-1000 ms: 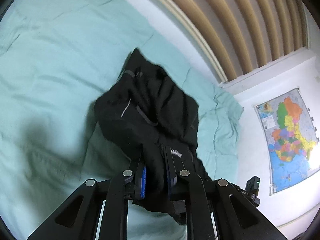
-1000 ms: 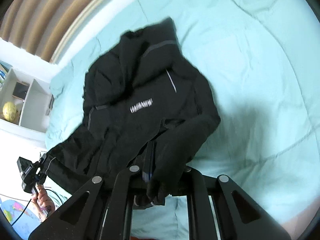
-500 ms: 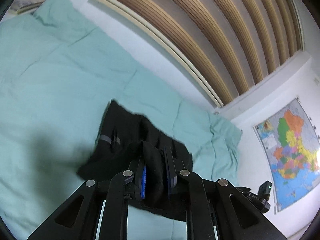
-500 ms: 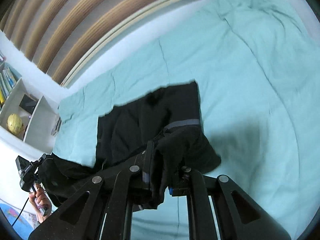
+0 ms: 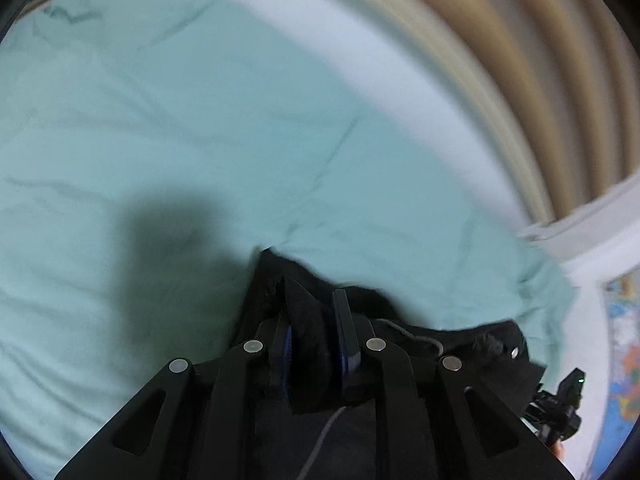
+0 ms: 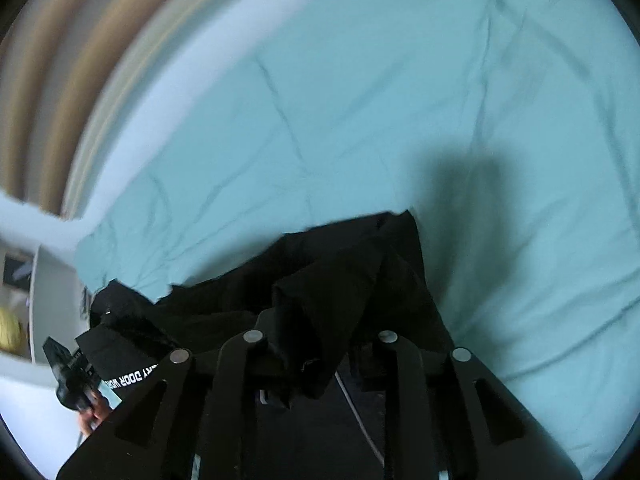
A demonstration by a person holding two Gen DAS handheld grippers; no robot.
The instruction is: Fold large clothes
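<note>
I see a teal bedsheet [image 5: 200, 120] filling the view ahead of both grippers, with a slatted wall [image 5: 520, 60] beyond. The black jacket [image 6: 340, 272] hangs bunched directly at the fingers. My left gripper [image 5: 314, 332] is clamped on a jacket fold; my right gripper [image 6: 320, 340] likewise pinches jacket fabric.

Black jacket [image 6: 340, 280] with white lettering near its hem. Pale teal bedsheet [image 5: 200, 140], darkened by a grey shadow. Black left gripper [image 5: 313, 346] with blue pads [image 5: 286, 346]; black right gripper [image 6: 320, 344]. Tan and beige striped wall panel [image 5: 540, 60]. Multicoloured map [image 5: 624, 360]. Yellow ball [image 6: 9, 328] on a white shelf [image 6: 52, 280].
</note>
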